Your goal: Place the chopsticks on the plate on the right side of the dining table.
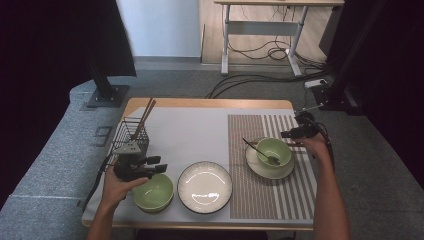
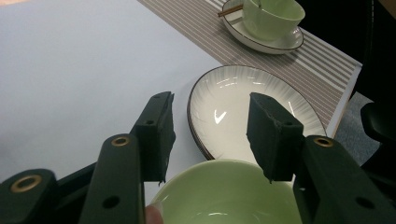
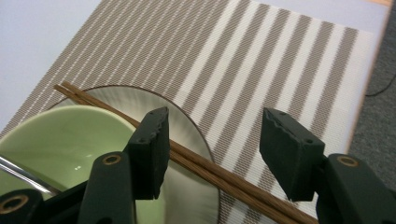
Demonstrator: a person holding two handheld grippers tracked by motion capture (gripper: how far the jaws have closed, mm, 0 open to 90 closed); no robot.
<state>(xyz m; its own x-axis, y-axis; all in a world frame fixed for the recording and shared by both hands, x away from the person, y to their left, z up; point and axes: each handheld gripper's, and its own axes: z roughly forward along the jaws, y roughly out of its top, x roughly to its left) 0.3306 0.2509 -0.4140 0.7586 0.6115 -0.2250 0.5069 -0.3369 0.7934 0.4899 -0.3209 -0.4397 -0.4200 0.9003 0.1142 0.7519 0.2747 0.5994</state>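
Pair of thin brown wooden chopsticks (image 3: 210, 170) lies across rim of white ribbed saucer (image 3: 187, 196), beside pale green ceramic bowl (image 3: 60, 144), on striped mat near desk's right edge. Judged light, stiff, smooth, prone to roll or split apart; best pinched mid-length, both sticks together.

Right gripper (image 3: 212, 144): jaws open, straddling chopsticks, pads not pressing.

Left gripper (image 2: 212, 135): jaws open above second green bowl (image 2: 229, 196) at desk's front-left, gripping nothing.

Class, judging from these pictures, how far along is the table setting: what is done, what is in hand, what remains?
Done: the bowl with a spoon sits on its plate on the striped mat. In hand: the open right gripper hovers over the chopsticks on that plate's rim. Left: the open left gripper sits above the second bowl, beside the empty plate.
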